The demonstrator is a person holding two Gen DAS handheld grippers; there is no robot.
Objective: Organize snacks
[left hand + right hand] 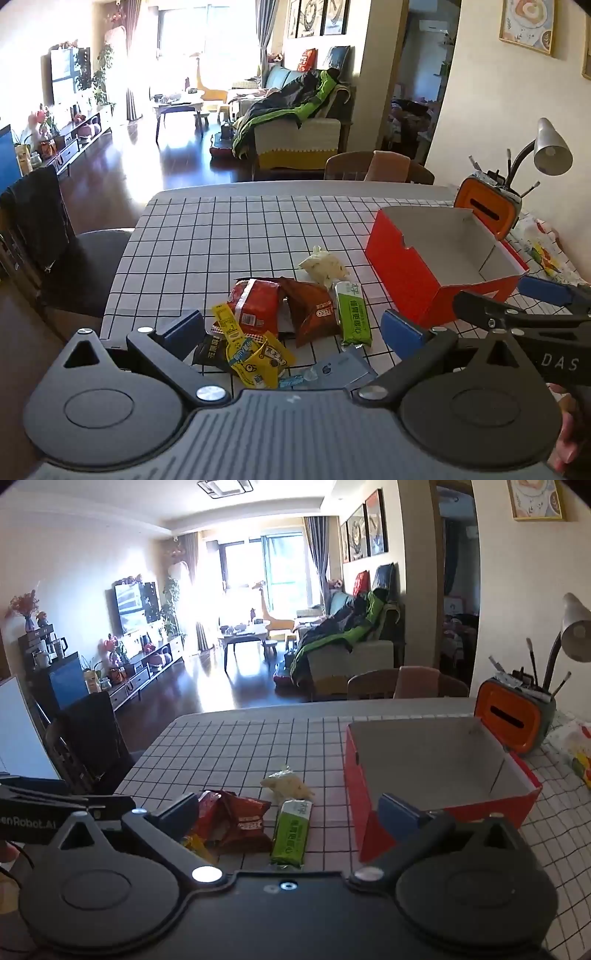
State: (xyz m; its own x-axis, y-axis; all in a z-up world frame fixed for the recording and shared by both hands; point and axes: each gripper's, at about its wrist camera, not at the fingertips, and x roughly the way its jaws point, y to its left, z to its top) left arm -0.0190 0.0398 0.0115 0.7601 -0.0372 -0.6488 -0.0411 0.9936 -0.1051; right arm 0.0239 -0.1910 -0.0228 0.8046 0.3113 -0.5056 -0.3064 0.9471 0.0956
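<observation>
A pile of snack packets lies on the checked tablecloth (207, 236): a red packet (255, 302), a brown Oreo packet (314, 314), a green bar (352, 314), a pale yellow bag (323, 267), a yellow packet (255, 354) and a blue-grey packet (340, 369). An open red box (417, 280) with a white, empty inside stands to their right. My left gripper (291, 332) is open above the near snacks. My right gripper (288, 812) is open over the green bar (291, 830), beside the red box (439, 775); it also shows in the left wrist view (517, 306).
An orange tissue holder (487, 210) with brushes and a grey desk lamp (550, 147) stand behind the box near the wall. Chairs stand at the table's far side (369, 166) and left side (44, 229). A colourful bag (543, 247) lies at the right.
</observation>
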